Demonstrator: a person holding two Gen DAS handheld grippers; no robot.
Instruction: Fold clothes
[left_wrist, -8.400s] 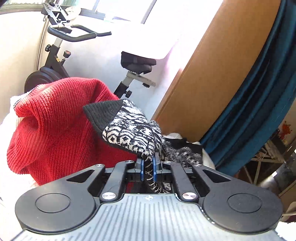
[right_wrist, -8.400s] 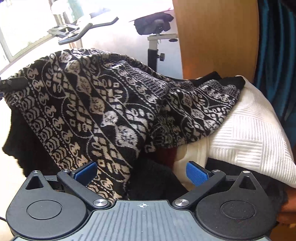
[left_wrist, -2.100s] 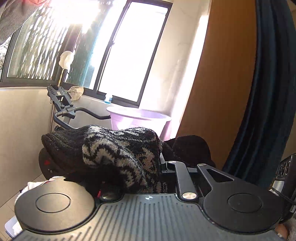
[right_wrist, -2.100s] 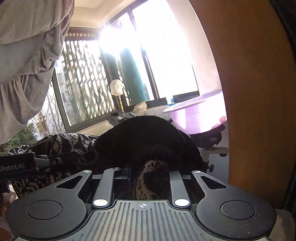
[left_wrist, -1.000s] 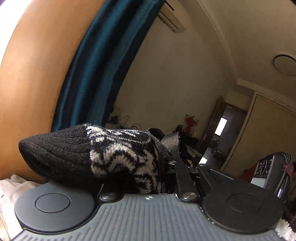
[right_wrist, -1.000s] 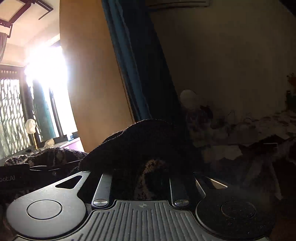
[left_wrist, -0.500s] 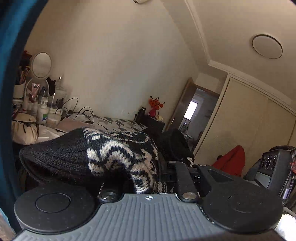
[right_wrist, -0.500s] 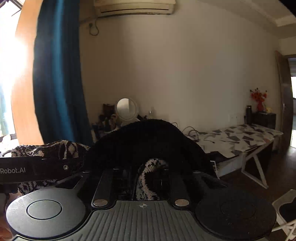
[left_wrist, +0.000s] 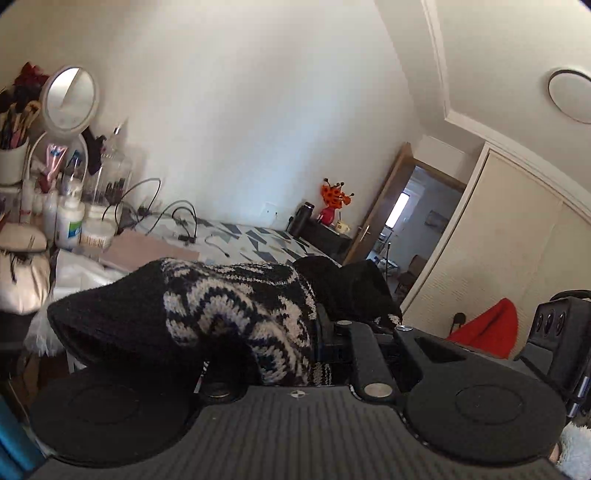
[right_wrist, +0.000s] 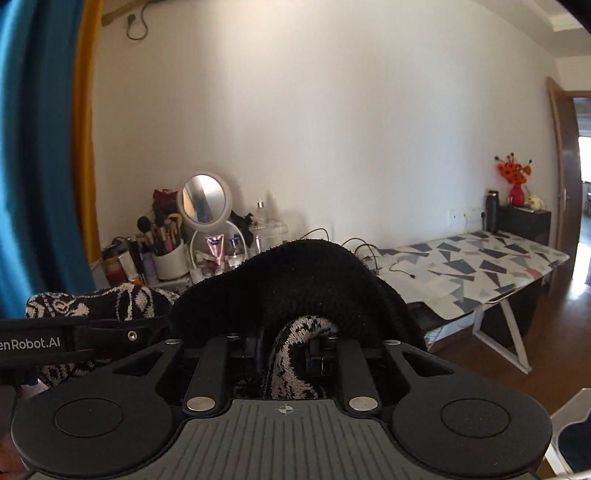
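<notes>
Nearest, the left gripper (left_wrist: 317, 347) and right gripper (right_wrist: 284, 343) each pinch a fold of the black-and-white knit sweater (left_wrist: 229, 306), carried in the air between them, clear of any surface. Risk — the bunched knit could slip from either pinch or snag cables on the patterned table (right_wrist: 480, 258) when laid down. Farther left, a white cup (right_wrist: 168, 260) holds makeup brushes.

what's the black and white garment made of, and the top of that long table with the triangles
The patterned garment looks like thick knitted yarn, probably wool or acrylic: visible stitch rows, fuzzy matte surface, a plain black ribbed edge. The long table has a smooth top with a grey and blue triangle print; it may be a laminate or a fitted cover, the pictures leave that open.
</notes>
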